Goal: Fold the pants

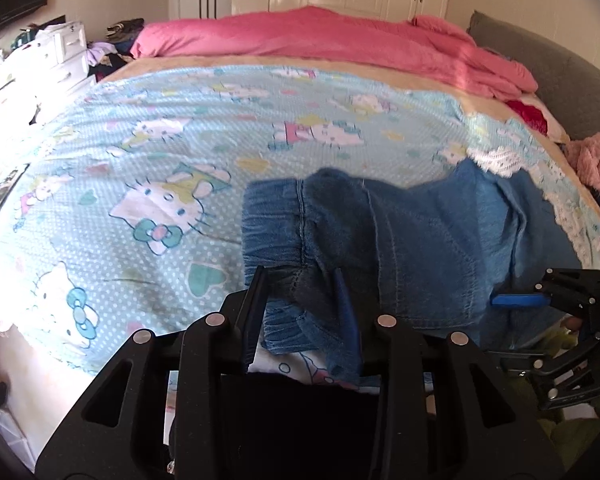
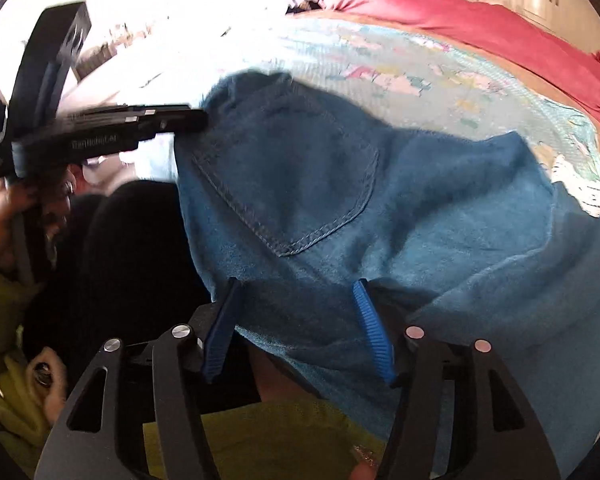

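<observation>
Lying on the near right part of the bed (image 1: pixel 100 152), close to its near edge: the pants (image 1: pixel 412 248), blue denim with a soft, brushed look. Looking partly folded already, judging by the doubled layers and the gathered elastic cuff (image 1: pixel 272 232) stacked at the left end; at least 1 more fold and a final smoothing probably remaining. Showing a stitched patch pocket (image 2: pixel 292 184) with pale contrast seams and a rounded lower corner. Left hand-held gripper (image 1: pixel 300 300) straddling the cuff end, its 2 fingers spread with denim bunched between them, not visibly pinching. Right hand-held gripper (image 2: pixel 296 320) likewise parted over the near edge of the cloth, ribbed blue pads (image 2: pixel 372 332) flanking a fabric ridge without clamping it. Spreading underneath: a light blue cartoon-cat sheet (image 1: pixel 148 184), dotted and slightly wrinkled. Bunching along the far edge: a pink blanket (image 1: pixel 320 36), fleecy.
</observation>
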Demonstrator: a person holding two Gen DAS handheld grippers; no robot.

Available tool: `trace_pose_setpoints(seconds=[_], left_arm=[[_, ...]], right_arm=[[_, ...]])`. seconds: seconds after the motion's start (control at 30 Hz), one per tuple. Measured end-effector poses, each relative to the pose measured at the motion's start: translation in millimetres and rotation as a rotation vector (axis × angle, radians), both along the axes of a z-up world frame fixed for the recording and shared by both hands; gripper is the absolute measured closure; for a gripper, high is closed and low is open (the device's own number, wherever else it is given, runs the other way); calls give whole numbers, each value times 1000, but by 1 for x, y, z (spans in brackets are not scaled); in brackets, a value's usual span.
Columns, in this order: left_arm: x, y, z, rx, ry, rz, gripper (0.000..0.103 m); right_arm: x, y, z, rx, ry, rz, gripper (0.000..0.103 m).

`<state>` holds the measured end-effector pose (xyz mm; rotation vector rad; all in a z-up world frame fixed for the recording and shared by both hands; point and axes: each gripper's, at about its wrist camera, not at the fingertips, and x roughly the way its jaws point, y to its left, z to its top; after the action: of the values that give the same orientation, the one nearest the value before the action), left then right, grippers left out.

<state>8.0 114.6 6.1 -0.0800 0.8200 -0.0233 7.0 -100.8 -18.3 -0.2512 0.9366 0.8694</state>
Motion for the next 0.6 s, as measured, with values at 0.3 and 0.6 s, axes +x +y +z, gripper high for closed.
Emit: trace_pose_setpoints(seconds=[0.3, 0.6], left_arm=[[-13, -3, 27, -2, -63, 25, 66], [-15, -25, 52, -27, -108, -25, 49]], right_arm=[[-5, -38, 36, 57, -75, -100, 32], [37, -99, 63, 69, -164, -293, 21]])
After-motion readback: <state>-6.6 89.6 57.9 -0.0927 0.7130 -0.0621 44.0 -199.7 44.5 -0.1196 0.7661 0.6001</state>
